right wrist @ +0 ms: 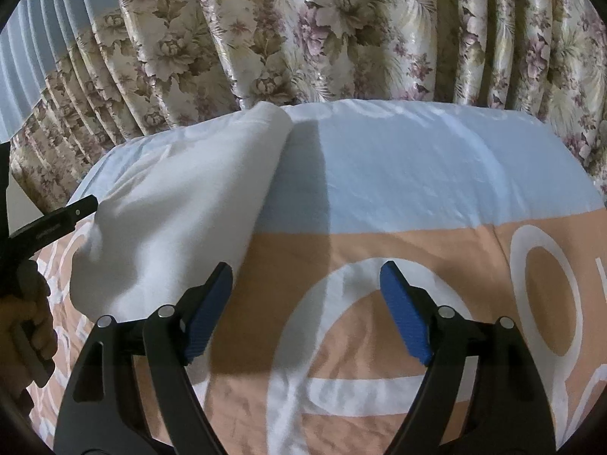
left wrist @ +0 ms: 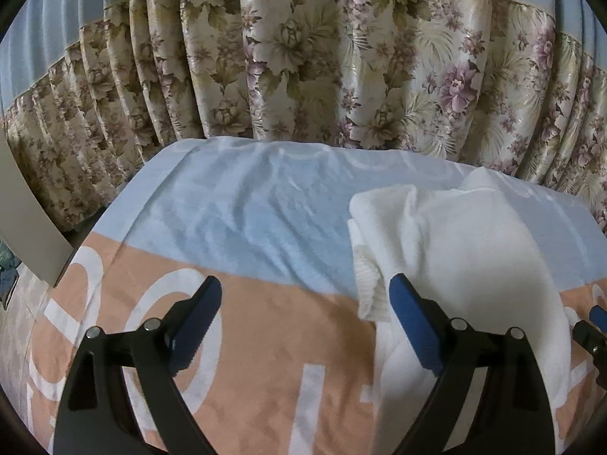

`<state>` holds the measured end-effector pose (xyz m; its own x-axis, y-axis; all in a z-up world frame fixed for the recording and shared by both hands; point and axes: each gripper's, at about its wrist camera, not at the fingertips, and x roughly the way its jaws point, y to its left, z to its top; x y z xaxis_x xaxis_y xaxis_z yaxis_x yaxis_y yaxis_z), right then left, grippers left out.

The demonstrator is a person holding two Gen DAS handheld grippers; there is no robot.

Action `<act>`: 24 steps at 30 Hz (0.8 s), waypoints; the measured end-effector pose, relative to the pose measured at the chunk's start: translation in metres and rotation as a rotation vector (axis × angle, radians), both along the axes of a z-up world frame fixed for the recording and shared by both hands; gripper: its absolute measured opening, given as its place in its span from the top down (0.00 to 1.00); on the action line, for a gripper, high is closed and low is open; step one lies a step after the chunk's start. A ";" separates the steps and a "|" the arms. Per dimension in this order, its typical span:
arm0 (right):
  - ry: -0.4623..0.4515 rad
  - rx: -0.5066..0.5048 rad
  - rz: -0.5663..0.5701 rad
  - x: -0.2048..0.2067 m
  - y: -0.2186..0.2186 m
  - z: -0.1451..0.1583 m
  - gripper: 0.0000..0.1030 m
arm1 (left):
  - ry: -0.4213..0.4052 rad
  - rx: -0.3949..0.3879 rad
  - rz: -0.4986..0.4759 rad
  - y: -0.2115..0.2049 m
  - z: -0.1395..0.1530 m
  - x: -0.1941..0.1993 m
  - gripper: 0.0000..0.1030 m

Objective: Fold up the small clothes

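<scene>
- At the far left of the left wrist view, a pale flat panel (left wrist: 28,204) leans in from the frame edge, beside a strip of patterned floor.
- Behind everything hangs a pleated floral curtain (left wrist: 303,57), cream with olive and mauve blooms, topped by a plain light-blue band.
- The work surface is a bed sheet (left wrist: 235,204), light blue on the far half and peach on the near half, printed with large white rings and letters; it is lightly wrinkled.
- The left gripper (left wrist: 305,284) hovers over the peach part with its blue-padded jaws spread wide and nothing between them; its right finger overlaps the garment's ribbed edge.
- The white garment (left wrist: 463,250) lies just right of that gripper, crumpled and partly doubled over, stretching from the blue half down onto the peach.
- In the right wrist view the same garment (right wrist: 178,204) sits to the left, its far edge rolled up in a soft fold.
- The right gripper (right wrist: 307,276) is over a white ring on the peach area, jaws wide apart and empty, just beside the garment's right edge.
</scene>
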<state>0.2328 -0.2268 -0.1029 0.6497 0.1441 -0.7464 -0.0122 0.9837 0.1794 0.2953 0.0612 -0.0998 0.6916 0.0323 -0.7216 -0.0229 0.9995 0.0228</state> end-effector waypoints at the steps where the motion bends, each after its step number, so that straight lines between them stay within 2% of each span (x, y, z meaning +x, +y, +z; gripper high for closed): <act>1: -0.001 0.000 0.002 0.000 0.002 0.001 0.21 | -0.001 0.006 0.002 0.002 0.000 -0.001 0.12; 6: -0.010 -0.014 0.015 -0.002 0.010 0.007 0.21 | 0.001 0.009 0.017 0.011 0.001 -0.005 0.12; 11: -0.023 -0.025 0.013 0.001 0.012 0.015 0.18 | 0.009 -0.029 0.021 0.014 0.002 -0.006 0.12; 21: -0.023 -0.016 0.030 0.016 0.026 0.012 0.17 | -0.001 -0.100 -0.035 -0.015 0.006 -0.005 0.12; 24: -0.023 -0.006 0.032 0.021 0.029 0.010 0.16 | 0.032 -0.092 -0.059 -0.025 -0.005 0.003 0.12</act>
